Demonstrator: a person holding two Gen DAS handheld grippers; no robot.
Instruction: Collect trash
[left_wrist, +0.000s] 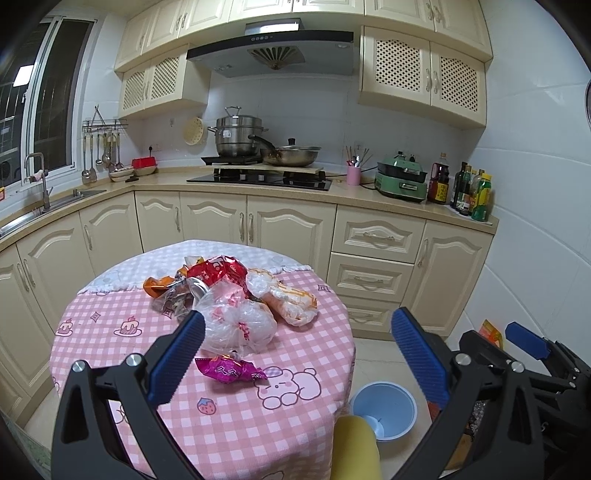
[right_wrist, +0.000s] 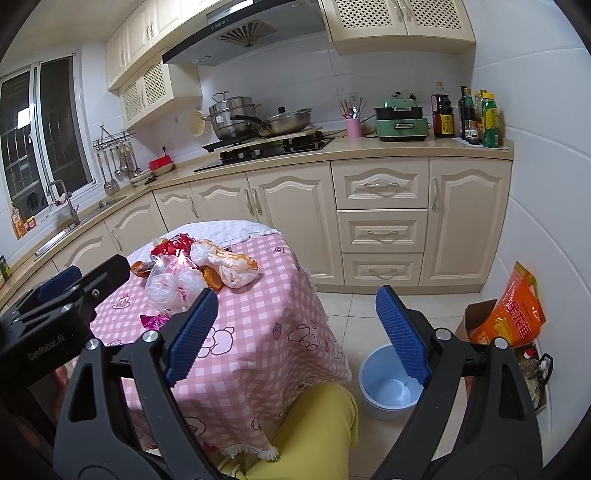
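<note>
Cream kitchen cabinets stood behind the round table with the pink checked cloth (left_wrist: 110, 332), where the trash lay: a heap of crumpled clear and red plastic bags (left_wrist: 236, 295) and, just beside it, a magenta foil wrapper (left_wrist: 229, 369). Your left gripper (left_wrist: 299, 354) and right gripper (right_wrist: 295, 332) both hung spread wide and empty. The pale blue plastic bucket (right_wrist: 388, 387) sat on the floor beside the table. Slippery film could have slid from your pads, or a snagged cloth dragged everything off.

Checked-cloth table (left_wrist: 155, 369) bears wrappers (left_wrist: 231, 370), perhaps bags (left_wrist: 240, 325).
</note>
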